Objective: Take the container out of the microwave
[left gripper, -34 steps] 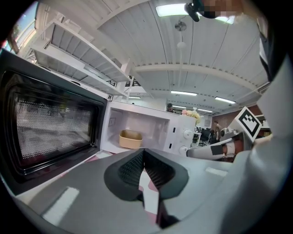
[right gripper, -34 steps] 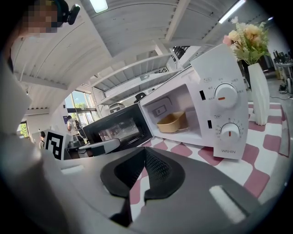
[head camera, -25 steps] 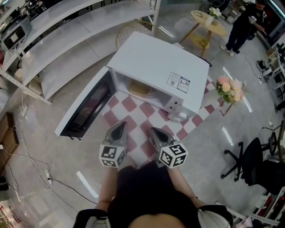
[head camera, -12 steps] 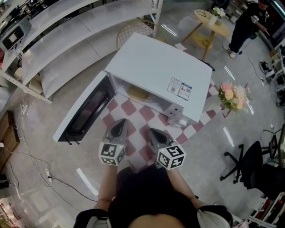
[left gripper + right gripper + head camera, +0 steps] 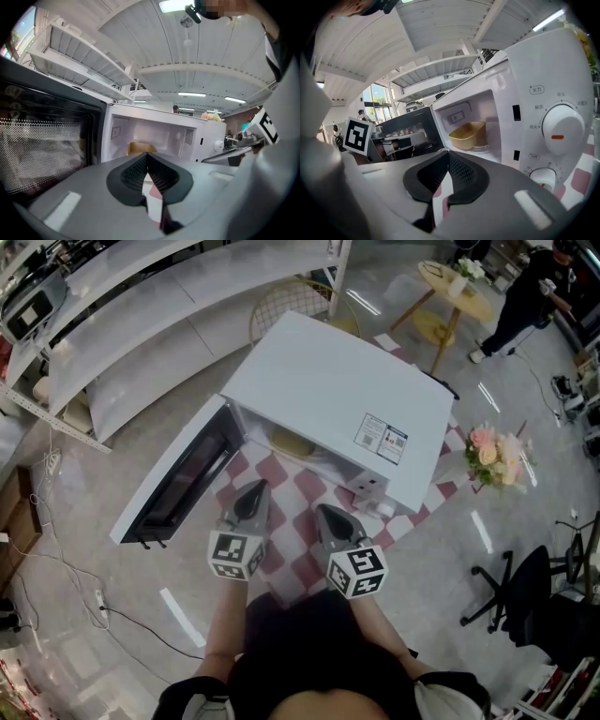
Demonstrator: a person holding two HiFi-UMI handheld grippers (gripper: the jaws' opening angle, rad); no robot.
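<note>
**A:** Checkered cloth [image 5: 286, 531] carried the white microwave [image 5: 337, 399], w/ its door [image 5: 178, 479] standing wide open on the left. Where was the container?

**B:** Yellow container [image 5: 468, 135] sat inside the cavity on the glass plate [image 5: 482, 148], a bit toward the door side.

**A:** And the grippers?

**B:** Both were outside, just in front of the opening and over the cloth's near edge. They were side by side, tips aimed at the cavity. Left gripper [image 5: 254, 489] was closed, pads pressed together, nothing btwn them. Right gripper [image 5: 324, 513] was the same: jaws together, empty.

**A:** Any contact w/ the container?

**B:** No. It lay ahead of both tips, apart from them, past the cavity's front lip.

**A:** Anything in it?

**B:** Couldn't tell. Its wall hid the inside in both gripper views, and the microwave's top edge covered most of it from the head view.
</note>
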